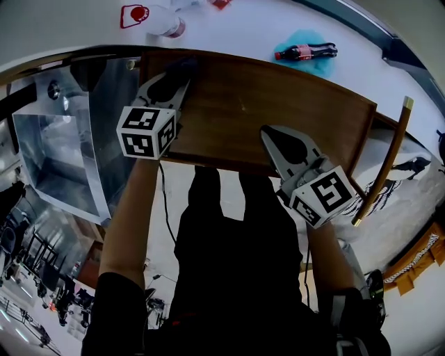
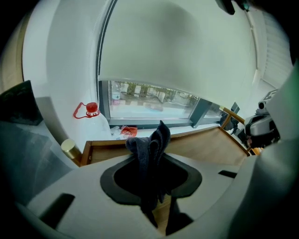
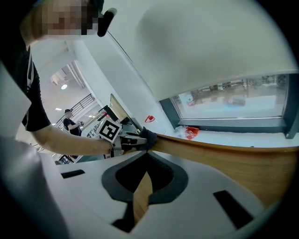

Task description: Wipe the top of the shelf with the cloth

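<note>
Left hand-held gripper [image 1: 177,75] is clamped on the dark cloth [image 2: 152,140], upper left of the head view, at the far left corner of the shelf [image 1: 278,97] top. Right hand-held gripper [image 1: 271,135] is closed and empty, at the near edge. Cloth looks soft, light and floppy; a pinch on the bunched fold should do.

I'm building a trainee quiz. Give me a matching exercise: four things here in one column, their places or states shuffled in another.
1 cloth
2 cola bottle
3 right hand-held gripper
4 red-capped jug

a lying on a blue patch
b shut, empty, at the shelf's near edge
c beyond the shelf's far left corner
d clamped in the left hand-held gripper

Pairs: 1d, 2a, 3b, 4c
</note>
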`<state>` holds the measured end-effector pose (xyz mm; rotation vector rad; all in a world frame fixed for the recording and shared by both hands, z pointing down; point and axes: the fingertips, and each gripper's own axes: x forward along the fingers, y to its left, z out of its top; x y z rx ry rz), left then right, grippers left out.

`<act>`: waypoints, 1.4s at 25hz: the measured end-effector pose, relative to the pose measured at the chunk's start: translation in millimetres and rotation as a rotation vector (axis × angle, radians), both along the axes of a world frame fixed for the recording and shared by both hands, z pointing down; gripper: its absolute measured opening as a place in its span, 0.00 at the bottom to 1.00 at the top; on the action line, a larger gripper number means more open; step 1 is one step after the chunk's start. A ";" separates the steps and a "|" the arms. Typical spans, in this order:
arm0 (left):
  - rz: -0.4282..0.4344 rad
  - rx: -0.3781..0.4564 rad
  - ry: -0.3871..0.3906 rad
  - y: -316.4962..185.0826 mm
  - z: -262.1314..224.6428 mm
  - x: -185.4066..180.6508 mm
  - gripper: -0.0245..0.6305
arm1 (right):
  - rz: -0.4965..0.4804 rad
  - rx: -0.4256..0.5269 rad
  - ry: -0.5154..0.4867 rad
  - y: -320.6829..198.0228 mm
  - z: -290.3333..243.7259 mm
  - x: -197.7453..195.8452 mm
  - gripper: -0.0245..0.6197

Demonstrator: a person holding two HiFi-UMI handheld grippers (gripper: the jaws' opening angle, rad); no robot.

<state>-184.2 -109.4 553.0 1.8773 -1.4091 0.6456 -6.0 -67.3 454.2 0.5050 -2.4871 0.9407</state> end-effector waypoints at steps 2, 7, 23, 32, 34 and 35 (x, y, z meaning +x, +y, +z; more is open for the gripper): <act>0.012 -0.001 0.003 -1.6 0.2 8.3 0.24 | 0.008 0.001 -0.001 -1.2 -0.2 4.6 0.05; 0.042 0.000 0.011 -6.1 0.6 29.2 0.24 | 0.025 0.002 0.001 -3.1 -0.9 18.7 0.05; 0.167 0.008 0.046 -24.6 1.9 110.3 0.23 | 0.105 0.004 0.007 -12.2 -0.8 69.5 0.05; 0.257 0.010 0.072 -36.3 1.9 168.3 0.23 | 0.160 0.002 0.004 -16.6 -0.5 100.8 0.05; 0.271 0.009 0.076 -38.3 2.1 179.0 0.23 | 0.172 0.001 0.005 -17.9 -0.2 108.8 0.05; 0.278 0.008 0.077 -39.2 2.1 183.9 0.23 | 0.177 0.001 0.005 -18.4 0.0 112.8 0.05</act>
